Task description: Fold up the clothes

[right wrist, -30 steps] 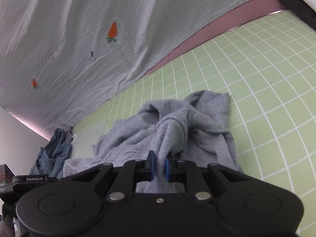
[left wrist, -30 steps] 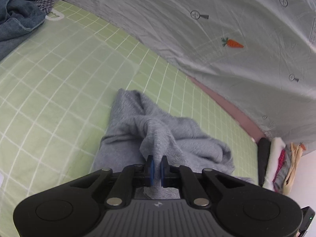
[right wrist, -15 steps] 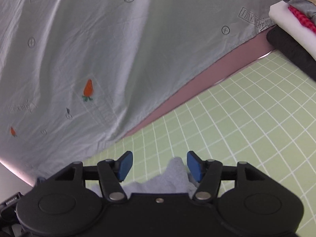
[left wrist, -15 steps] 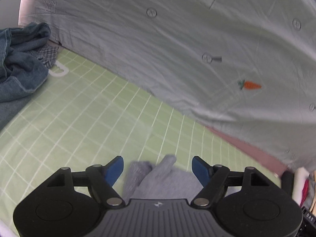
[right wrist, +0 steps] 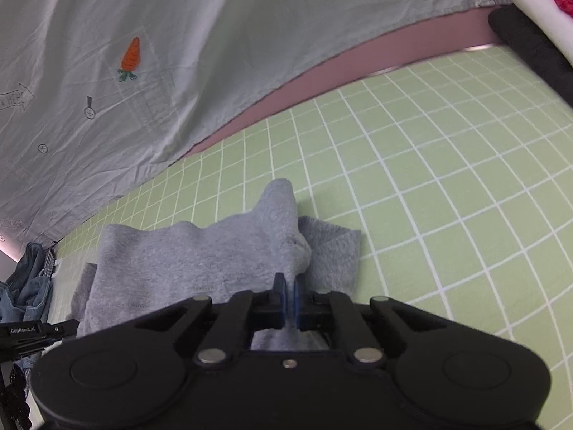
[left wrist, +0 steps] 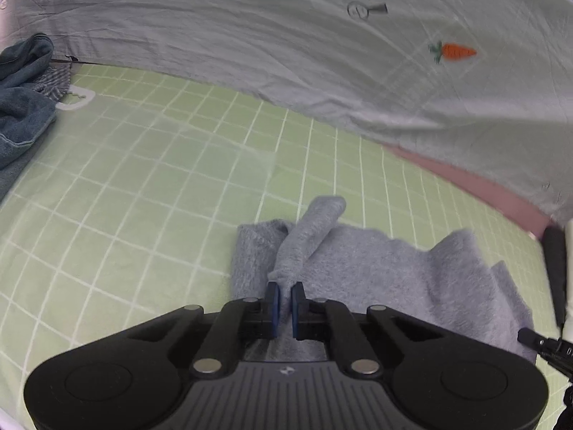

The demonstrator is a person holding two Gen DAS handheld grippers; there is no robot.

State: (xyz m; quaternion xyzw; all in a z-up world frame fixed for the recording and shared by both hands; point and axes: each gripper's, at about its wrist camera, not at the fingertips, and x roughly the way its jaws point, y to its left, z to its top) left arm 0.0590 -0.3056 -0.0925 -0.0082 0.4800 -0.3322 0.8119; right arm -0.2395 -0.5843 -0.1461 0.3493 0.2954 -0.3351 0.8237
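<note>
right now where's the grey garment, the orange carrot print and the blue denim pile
grey garment (left wrist: 376, 268), left wrist view, on its flat middle
orange carrot print (right wrist: 131, 53), right wrist view, on the carrot's body
blue denim pile (left wrist: 21, 107), left wrist view, on its bunched folds

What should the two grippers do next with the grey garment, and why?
Probably lift both pinched corners and draw them apart: the left gripper and right gripper have just closed on bunched ridges of the grey garment, which lies rumpled on the green checked sheet.
</note>
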